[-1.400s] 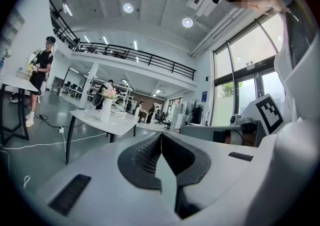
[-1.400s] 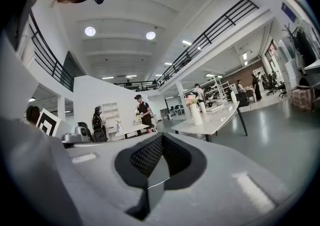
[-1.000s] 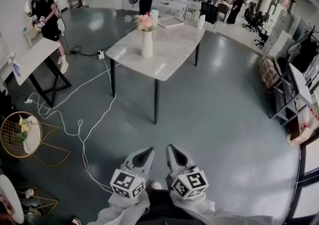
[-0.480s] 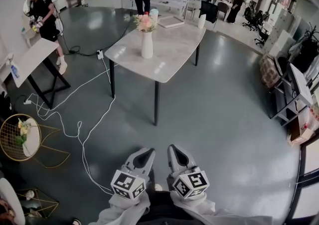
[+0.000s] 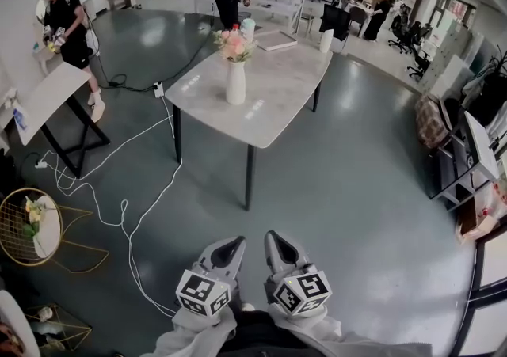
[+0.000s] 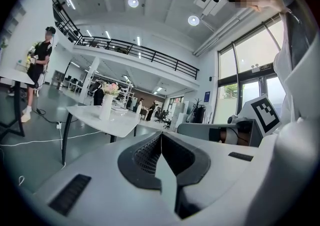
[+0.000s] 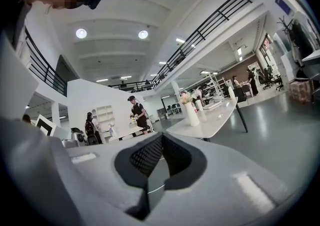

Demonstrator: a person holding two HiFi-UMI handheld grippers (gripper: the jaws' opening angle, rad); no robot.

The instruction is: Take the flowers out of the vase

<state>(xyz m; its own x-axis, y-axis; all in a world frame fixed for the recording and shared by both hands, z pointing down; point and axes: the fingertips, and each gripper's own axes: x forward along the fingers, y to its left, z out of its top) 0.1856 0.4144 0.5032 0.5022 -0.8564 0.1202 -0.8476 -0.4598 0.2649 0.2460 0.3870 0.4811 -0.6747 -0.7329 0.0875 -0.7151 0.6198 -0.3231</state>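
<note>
A white vase (image 5: 236, 82) with pink flowers (image 5: 234, 43) stands near the left end of a pale table (image 5: 277, 102), far ahead of me across the floor. My left gripper (image 5: 230, 245) and right gripper (image 5: 276, 240) are side by side at the bottom of the head view, pointing toward the table. Both are shut with nothing in them. The left gripper view shows its jaws (image 6: 161, 135) closed and the vase (image 6: 105, 107) small in the distance. The right gripper view shows its jaws (image 7: 162, 137) closed and the vase (image 7: 192, 114) far off.
White cables (image 5: 119, 206) trail over the grey floor left of the path. A person (image 5: 67, 27) stands by a white desk (image 5: 43, 98) at far left. A gold wire side table (image 5: 24, 225) sits at lower left. Shelving (image 5: 467, 150) lines the right side.
The whole scene has shifted nearer and slightly lower in the head view: I have moved toward the table. Both grippers keep their place in the picture and stay shut.
</note>
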